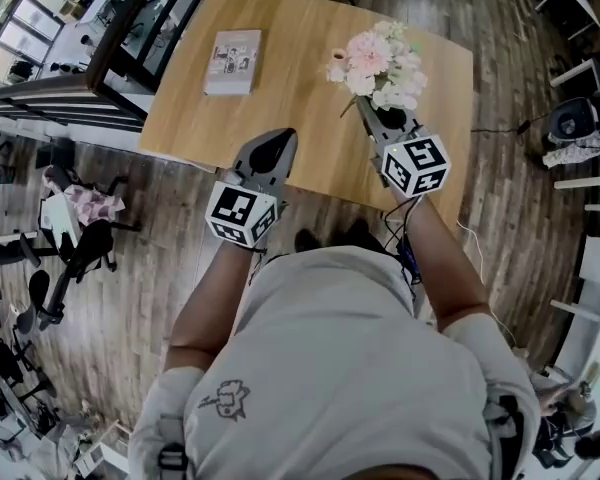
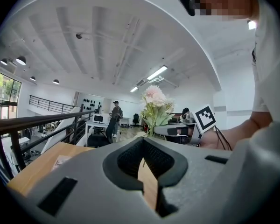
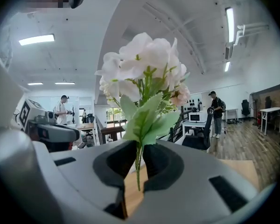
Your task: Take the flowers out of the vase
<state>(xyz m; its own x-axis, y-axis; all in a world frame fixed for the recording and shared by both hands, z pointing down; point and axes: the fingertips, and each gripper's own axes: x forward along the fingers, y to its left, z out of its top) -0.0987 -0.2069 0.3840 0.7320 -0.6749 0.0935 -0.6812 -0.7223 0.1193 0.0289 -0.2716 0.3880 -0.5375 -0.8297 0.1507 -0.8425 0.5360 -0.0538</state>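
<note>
A bunch of pale pink and white artificial flowers [image 1: 380, 63] hangs over the far right part of the wooden table [image 1: 290, 118]. My right gripper [image 1: 368, 108] is shut on its green stems. In the right gripper view the stems run down between the dark pads [image 3: 156, 164], with the blooms [image 3: 144, 71] and leaves above them. My left gripper [image 1: 274, 142] is over the table's near edge, shut and with nothing in it; its pads [image 2: 128, 160] meet. From the left gripper view the flowers [image 2: 154, 101] rise to the right. No vase shows in any view.
A thin book [image 1: 232, 62] lies on the table's far left part. A dark railing [image 1: 110, 63] runs along the table's left side, with chairs and gear on the lower floor beyond. A chair [image 1: 580, 118] stands at the right. People stand far off by desks [image 3: 216, 106].
</note>
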